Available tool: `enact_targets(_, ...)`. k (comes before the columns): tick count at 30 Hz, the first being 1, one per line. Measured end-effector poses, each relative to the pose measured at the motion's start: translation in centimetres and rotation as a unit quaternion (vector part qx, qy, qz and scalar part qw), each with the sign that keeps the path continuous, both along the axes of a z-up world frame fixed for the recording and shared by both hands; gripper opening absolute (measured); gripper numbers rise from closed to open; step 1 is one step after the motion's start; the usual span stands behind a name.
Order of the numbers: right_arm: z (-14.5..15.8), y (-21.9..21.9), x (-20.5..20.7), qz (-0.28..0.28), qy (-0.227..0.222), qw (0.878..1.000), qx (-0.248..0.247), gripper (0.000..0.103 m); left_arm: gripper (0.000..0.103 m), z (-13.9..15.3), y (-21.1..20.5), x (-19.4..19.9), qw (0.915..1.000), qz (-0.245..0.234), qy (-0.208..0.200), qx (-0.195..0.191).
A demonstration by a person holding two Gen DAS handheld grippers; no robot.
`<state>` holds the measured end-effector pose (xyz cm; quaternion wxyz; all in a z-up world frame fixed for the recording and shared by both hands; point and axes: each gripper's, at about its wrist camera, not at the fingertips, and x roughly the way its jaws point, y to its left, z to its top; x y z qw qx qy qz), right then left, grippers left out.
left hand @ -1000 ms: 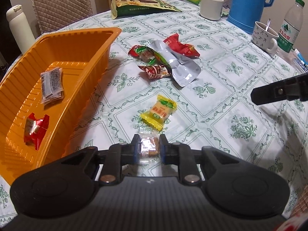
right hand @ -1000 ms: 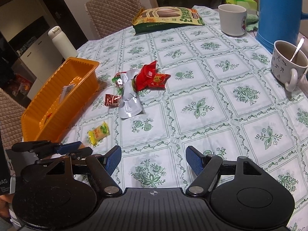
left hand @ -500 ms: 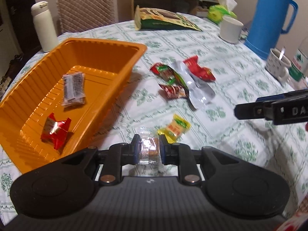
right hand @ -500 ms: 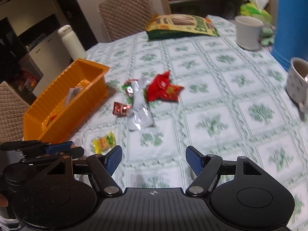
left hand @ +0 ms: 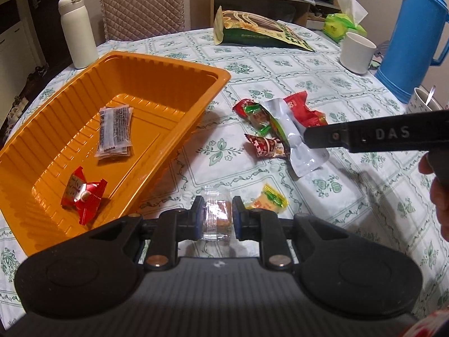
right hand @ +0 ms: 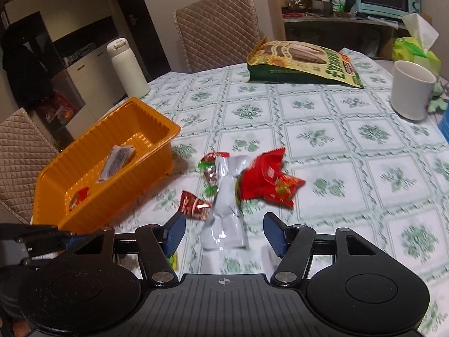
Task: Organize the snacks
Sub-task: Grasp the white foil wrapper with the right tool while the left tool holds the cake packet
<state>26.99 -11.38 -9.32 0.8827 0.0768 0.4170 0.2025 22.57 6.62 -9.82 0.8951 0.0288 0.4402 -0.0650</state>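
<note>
My left gripper [left hand: 216, 210] is shut on a clear-wrapped brown snack [left hand: 217, 214], held above the table beside the near right corner of the orange tray [left hand: 174, 68]. The tray holds a dark clear-wrapped bar [left hand: 115, 132] and a red candy [left hand: 82, 193]. A yellow candy [left hand: 266, 200] lies just right of my left gripper. My right gripper [right hand: 224, 231] is open and empty, hovering over a silver pouch [right hand: 226, 207] in a snack pile with red packets [right hand: 266, 181] and a small red candy [right hand: 192, 205]. It shows in the left wrist view [left hand: 373, 136] over the pile.
A sunflower seed bag [right hand: 303, 66], white mug [right hand: 411, 92], white flask [right hand: 127, 68], blue thermos [left hand: 412, 28] and a cup with a spoon [left hand: 423, 102] stand around the table. The tray also shows in the right wrist view [right hand: 70, 196]. Chairs stand behind.
My left gripper has lifted with the clear-wrapped snack and drawn back toward the tray's near corner. My right gripper has moved forward over the snack pile, still open.
</note>
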Motion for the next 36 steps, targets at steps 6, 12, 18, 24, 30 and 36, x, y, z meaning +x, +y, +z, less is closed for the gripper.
enact_targets(6,-1.3,0.5,1.8,0.008,0.015,1.0,0.003,0.052,0.019,-0.2,0.2,0.7,0.9998,0.02,0.006,-0.003)
enact_targets(12,-2.5,0.8,3.4,0.004,0.028,1.0,0.005,0.046,0.019,-0.3,0.2,1.2,0.9995,0.03,0.008,-0.004)
enact_targets(18,-3.5,0.9,4.8,-0.006,0.041,0.999,0.013,0.037,0.019,-0.5,0.1,1.3,0.9994,0.032,0.011,-0.002)
enact_targets(24,-3.7,0.8,4.9,-0.007,0.041,0.999,0.019,0.029,0.019,-0.5,0.2,1.1,0.9992,0.037,0.013,-0.001)
enact_targets(30,-3.3,0.4,4.1,-0.004,0.033,0.999,0.015,0.026,0.019,-0.1,0.1,0.6,0.9992,0.038,0.01,-0.001)
enact_targets(36,-2.0,-0.6,2.3,-0.006,0.029,0.999,0.022,0.026,0.019,0.9,-0.1,-0.2,0.9991,0.042,0.001,-0.008)
